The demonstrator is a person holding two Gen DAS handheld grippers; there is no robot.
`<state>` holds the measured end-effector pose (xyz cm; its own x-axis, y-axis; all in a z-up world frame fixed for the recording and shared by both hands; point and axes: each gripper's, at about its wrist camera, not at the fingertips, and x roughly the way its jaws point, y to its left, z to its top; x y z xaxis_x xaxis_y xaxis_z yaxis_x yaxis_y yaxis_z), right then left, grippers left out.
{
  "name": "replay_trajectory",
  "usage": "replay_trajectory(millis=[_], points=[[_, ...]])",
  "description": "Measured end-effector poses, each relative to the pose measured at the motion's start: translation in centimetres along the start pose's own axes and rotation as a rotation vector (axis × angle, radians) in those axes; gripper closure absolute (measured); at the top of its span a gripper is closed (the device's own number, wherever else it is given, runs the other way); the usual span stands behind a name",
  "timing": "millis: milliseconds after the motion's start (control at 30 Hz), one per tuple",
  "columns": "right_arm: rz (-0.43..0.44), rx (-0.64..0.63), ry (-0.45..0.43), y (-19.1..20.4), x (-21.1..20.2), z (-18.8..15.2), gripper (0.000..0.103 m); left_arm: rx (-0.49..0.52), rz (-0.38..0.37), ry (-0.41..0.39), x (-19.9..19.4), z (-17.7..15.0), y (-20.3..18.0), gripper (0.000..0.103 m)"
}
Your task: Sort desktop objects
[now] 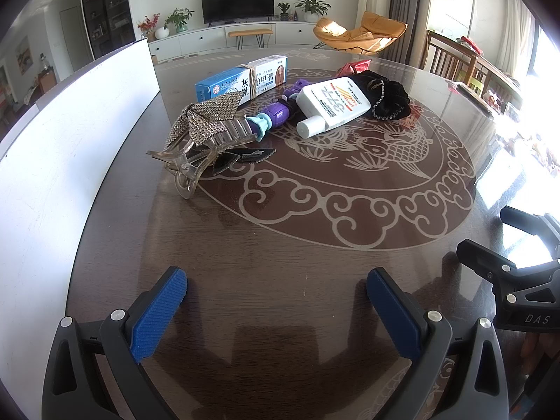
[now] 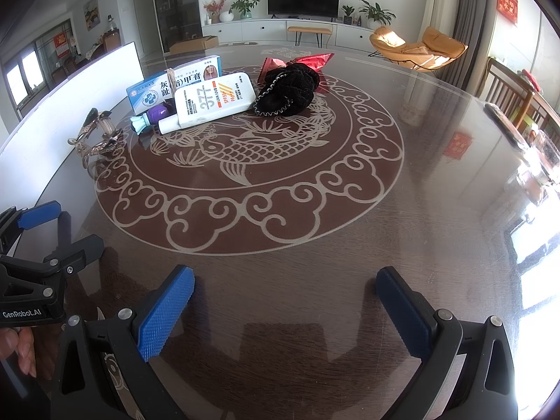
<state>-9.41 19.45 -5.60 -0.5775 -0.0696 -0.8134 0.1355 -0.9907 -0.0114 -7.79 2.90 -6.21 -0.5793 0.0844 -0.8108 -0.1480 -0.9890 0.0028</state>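
A pile lies at the far middle of the dark round table (image 1: 280, 280). It holds a rhinestone hair claw (image 1: 196, 140) (image 2: 99, 136), a blue-and-white medicine box (image 1: 241, 78) (image 2: 168, 85), a purple toy (image 1: 276, 113) (image 2: 150, 117), a white sunscreen tube (image 1: 332, 105) (image 2: 210, 103), a black scrunchie (image 1: 385, 94) (image 2: 290, 89) and a red wrapper (image 1: 353, 66) (image 2: 308, 61). My left gripper (image 1: 276, 301) stands open over bare table near the front edge, well short of the pile. My right gripper (image 2: 285, 301) is open too, holding nothing, to the right of the left one.
A white board (image 1: 70, 140) (image 2: 105, 80) runs along the table's left side. The carved fish medallion (image 2: 245, 154) fills the table centre. Wooden chairs (image 1: 451, 59) and cluttered items (image 2: 525, 147) stand at the right edge. A hand (image 2: 21, 346) grips the left tool.
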Motion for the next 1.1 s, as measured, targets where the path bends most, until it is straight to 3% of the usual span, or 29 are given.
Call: replay_trajectory(millis=[1100], points=[[0.0, 0.0, 0.0, -0.02, -0.03, -0.02, 0.0, 0.011, -0.01, 0.004, -0.38, -0.47, 0.08, 0.0]])
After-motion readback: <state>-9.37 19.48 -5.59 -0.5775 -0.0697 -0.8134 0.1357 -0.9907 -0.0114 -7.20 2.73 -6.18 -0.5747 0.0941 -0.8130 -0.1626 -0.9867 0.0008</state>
